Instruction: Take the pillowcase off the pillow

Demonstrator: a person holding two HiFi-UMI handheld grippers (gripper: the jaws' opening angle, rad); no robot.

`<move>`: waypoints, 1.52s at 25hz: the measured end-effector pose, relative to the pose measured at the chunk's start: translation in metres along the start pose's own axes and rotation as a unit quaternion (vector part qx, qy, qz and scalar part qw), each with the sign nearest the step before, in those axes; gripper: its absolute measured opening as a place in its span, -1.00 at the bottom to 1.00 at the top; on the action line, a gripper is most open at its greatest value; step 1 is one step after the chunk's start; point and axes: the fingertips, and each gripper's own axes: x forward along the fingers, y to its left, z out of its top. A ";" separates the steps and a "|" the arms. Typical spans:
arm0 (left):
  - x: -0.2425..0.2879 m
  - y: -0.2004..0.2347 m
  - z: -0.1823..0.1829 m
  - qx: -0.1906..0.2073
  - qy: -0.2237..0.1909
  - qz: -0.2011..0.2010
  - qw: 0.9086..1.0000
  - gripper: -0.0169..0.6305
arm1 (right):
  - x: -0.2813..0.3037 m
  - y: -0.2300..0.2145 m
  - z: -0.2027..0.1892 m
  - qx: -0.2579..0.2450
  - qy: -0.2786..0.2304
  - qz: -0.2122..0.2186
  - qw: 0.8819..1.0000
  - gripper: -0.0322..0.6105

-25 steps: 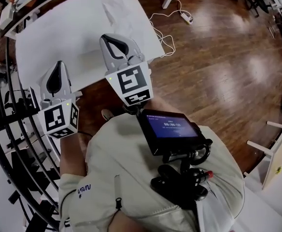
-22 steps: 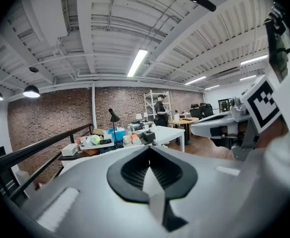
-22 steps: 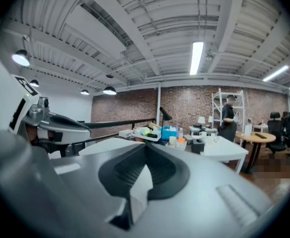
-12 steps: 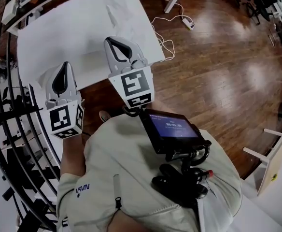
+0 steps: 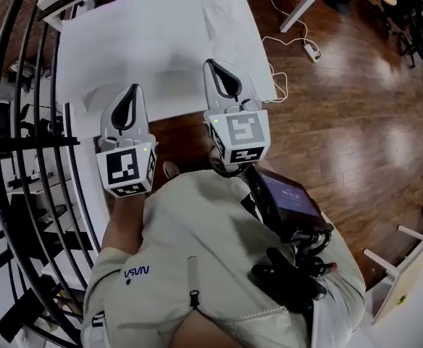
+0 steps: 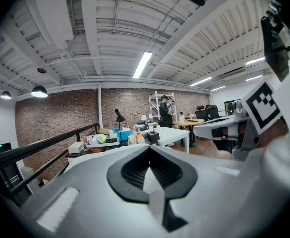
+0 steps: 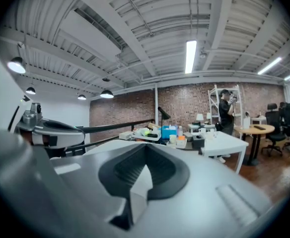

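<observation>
I have the left gripper (image 5: 132,90) and right gripper (image 5: 212,66), smooth grey shells with ribbed black pads, both closed tight on nothing, at the near edge of the white table (image 5: 124,49), where the flat, faintly creased pillow (image 5: 233,35) lies.

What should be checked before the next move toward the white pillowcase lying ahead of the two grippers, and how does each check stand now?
1. The left gripper is empty: ok, jaws together on nothing.
2. The right gripper is empty: ok, jaws together on nothing.
3. Jaws open for a grasp: not ok, both are shut.
4. The white fabric pillowcase is in view: ok, lying flat ahead of both grippers.
5. Its open end is located: cannot tell, everything there is white.
6. Grippers apart from each other: ok, side by side in the head view.
</observation>
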 end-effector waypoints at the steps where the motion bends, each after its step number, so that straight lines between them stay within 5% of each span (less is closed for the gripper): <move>1: -0.002 0.002 -0.002 -0.003 -0.001 0.004 1.000 -0.93 | -0.001 0.001 -0.002 0.001 0.001 -0.001 1.000 -0.89; 38: -0.028 0.010 -0.042 -0.038 -0.015 0.041 0.998 -0.93 | -0.024 0.004 -0.034 0.008 0.007 -0.029 1.000 -0.89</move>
